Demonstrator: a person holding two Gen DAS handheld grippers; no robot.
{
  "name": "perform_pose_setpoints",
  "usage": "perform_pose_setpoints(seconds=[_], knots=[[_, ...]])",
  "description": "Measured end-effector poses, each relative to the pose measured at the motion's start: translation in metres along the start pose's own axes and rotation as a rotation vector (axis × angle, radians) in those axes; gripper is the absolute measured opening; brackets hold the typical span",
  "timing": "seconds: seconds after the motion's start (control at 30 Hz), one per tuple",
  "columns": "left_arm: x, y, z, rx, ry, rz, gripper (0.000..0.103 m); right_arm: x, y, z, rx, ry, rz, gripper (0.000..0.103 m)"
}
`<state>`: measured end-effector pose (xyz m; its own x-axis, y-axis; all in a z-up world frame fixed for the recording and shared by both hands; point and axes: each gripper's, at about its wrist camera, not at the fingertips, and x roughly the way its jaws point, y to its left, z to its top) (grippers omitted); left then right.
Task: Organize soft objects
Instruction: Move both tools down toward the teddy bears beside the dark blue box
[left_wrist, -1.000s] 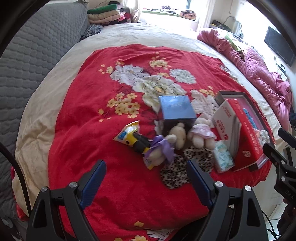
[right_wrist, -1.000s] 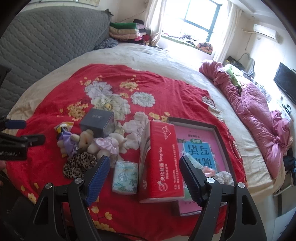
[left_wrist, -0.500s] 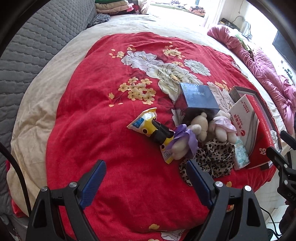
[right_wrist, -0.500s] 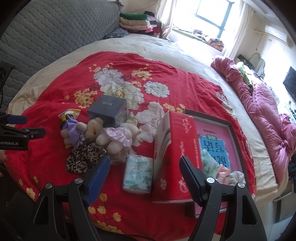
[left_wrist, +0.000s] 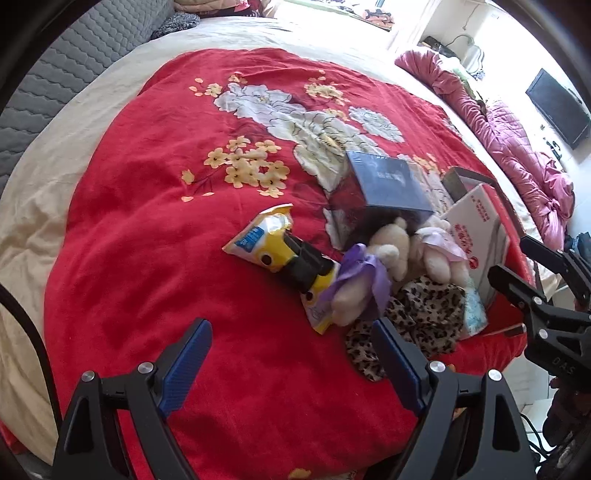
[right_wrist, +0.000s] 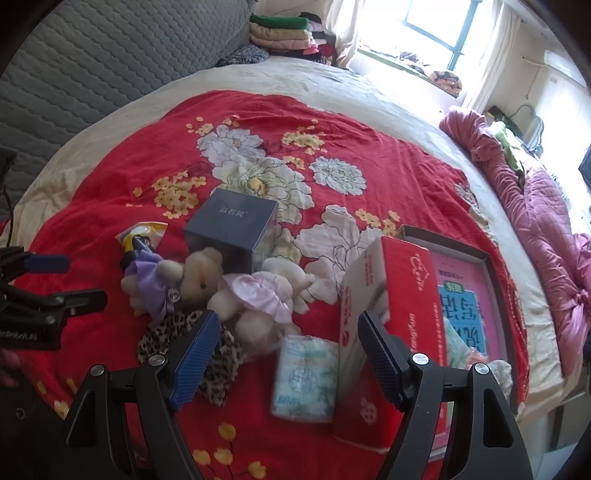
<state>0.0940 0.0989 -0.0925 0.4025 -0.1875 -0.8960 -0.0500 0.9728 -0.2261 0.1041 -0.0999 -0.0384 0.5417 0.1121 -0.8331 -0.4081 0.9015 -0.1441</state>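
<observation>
A pile of soft things lies on the red flowered blanket (left_wrist: 184, 221): a plush bear in a purple dress (left_wrist: 358, 288) (right_wrist: 155, 277), a cream bear (right_wrist: 201, 275), a bear in a pink dress (right_wrist: 258, 295), a leopard-print cloth (left_wrist: 417, 325) (right_wrist: 207, 354), a yellow snack bag (left_wrist: 273, 247) and a tissue pack (right_wrist: 304, 376). My left gripper (left_wrist: 291, 362) is open and empty, just short of the purple bear. My right gripper (right_wrist: 288, 354) is open and empty, just above the tissue pack and the pink bear.
A dark blue box (right_wrist: 232, 221) stands behind the bears. An upright red carton (right_wrist: 399, 302) stands to the right, with a shallow dark tray holding a pink book (right_wrist: 465, 280) beside it. A crumpled pink quilt (right_wrist: 535, 206) lies far right, a grey headboard (right_wrist: 110, 55) left.
Both grippers have moved forward and down toward the pile, so the toys look larger and nearer. Both stay open and nothing on the blanket has moved.
</observation>
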Motion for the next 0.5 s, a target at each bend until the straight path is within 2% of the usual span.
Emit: perform_pose_setpoints(seconds=[0.13, 0.27, 0.37, 0.5], knots=[[0.006, -0.001, 0.007, -0.01, 0.002, -0.048, 0.088, 0.012, 0.001, 0.004, 0.003, 0.022, -0.005, 0.078], [0.007, -0.021, 0.015, 0.073, -0.019, -0.096, 0.087, 0.022, -0.004, 0.006, 0.023, 0.054, -0.013, 0.078], [0.013, -0.039, 0.024, 0.177, -0.031, -0.068, 0.085, 0.027, -0.007, 0.009, 0.04, 0.07, 0.0, 0.078], [0.028, -0.057, 0.032, 0.306, 0.008, -0.029, 0.073, 0.033, -0.005, 0.013, 0.039, 0.089, 0.023, 0.078]])
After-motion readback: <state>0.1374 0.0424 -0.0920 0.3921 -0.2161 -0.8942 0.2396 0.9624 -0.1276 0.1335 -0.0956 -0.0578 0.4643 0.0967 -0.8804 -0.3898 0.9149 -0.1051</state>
